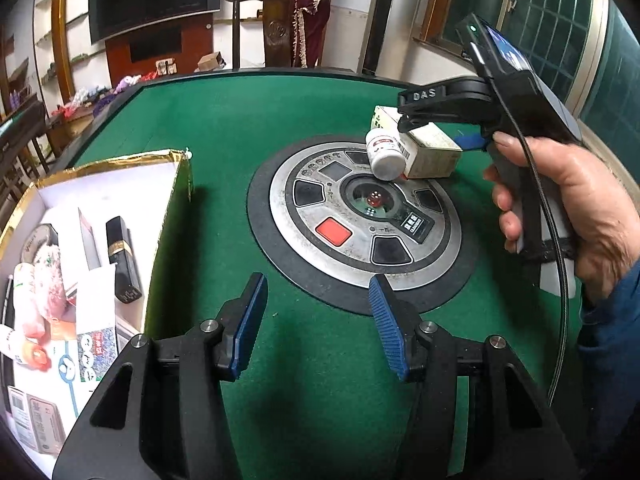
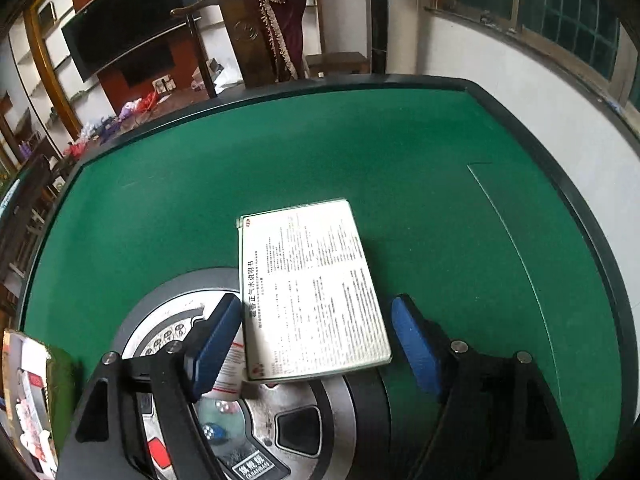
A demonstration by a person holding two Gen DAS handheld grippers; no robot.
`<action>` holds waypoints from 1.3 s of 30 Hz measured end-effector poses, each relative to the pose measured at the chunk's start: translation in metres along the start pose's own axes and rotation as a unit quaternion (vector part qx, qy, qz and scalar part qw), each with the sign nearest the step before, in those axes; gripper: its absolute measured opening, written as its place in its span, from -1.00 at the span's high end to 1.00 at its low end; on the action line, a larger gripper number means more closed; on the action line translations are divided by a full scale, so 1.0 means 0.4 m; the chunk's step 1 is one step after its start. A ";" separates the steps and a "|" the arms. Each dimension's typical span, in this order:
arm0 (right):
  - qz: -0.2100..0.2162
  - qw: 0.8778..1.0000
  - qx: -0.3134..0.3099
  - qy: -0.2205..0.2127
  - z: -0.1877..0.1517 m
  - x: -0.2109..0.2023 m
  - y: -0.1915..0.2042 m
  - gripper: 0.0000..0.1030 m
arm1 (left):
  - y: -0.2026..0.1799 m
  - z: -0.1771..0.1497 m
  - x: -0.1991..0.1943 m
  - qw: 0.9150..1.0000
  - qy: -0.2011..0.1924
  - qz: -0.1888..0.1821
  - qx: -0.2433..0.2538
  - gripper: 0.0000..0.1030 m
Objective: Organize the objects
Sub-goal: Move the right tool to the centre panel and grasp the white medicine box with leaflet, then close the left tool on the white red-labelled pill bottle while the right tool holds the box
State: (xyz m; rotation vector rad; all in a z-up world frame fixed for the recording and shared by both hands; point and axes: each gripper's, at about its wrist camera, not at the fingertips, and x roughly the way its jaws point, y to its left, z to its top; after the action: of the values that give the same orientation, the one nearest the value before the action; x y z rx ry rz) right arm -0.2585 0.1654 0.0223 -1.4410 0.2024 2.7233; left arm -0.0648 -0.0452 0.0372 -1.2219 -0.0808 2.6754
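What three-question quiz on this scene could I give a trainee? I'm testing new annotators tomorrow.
1. True or false: the right hand-held gripper is clamped shut on the white printed medicine carton.
2. Where does the black lipstick tube lie? A) in the gold-edged white cardboard box B) on the green felt tabletop
3. What leans against the carton on the round silver control panel?

Key: 1 false, its jaws stand apart around it. 2 A. 3 The small white pill bottle.

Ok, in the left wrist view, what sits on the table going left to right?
Open cardboard box with the black lipstick tube inside → round metal control panel → white pill bottle → medicine carton → right tongs, hand-held.
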 end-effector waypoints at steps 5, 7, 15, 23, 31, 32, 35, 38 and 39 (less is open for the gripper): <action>0.014 1.000 -0.013 -0.007 -0.014 -0.030 -0.003 -0.52 | 0.005 0.002 0.002 1.000 0.000 0.001 -0.002 -0.03; 0.006 0.999 -0.042 -0.010 -0.009 -0.032 0.022 -0.53 | 0.005 0.001 0.006 1.000 0.003 -0.001 -0.002 -0.03; -0.031 0.995 -0.092 0.018 -0.015 0.032 0.036 -0.42 | -0.004 -0.002 0.010 1.000 0.008 -0.008 0.004 -0.03; 0.048 0.997 -0.040 -0.034 -0.148 -0.116 -0.087 -0.39 | -0.022 -0.006 0.008 1.000 0.000 0.002 0.019 -0.03; 0.131 0.988 -0.017 -0.080 -0.321 -0.263 -0.206 -0.39 | -0.089 0.004 0.025 0.998 -0.014 0.037 0.053 -0.03; 0.133 0.987 -0.017 -0.084 -0.320 -0.271 -0.211 -0.39 | -0.098 0.005 0.027 0.997 -0.015 0.044 0.059 -0.03; 0.141 0.985 -0.016 -0.100 -0.312 -0.294 -0.226 -0.39 | -0.132 0.025 0.044 0.994 -0.017 0.069 0.078 -0.03; 0.144 0.983 -0.022 -0.111 -0.293 -0.299 -0.232 -0.39 | -0.158 0.055 0.071 0.991 -0.016 0.093 0.091 -0.04; 0.141 0.983 -0.024 -0.114 -0.299 -0.308 -0.232 -0.39 | -0.163 0.067 0.081 0.991 -0.016 0.099 0.093 -0.04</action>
State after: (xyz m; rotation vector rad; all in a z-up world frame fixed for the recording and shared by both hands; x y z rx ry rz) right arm -0.0809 0.2419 0.0491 -1.1754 0.3560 3.1111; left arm -0.0955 0.0259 0.0393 -1.1856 0.2947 2.7926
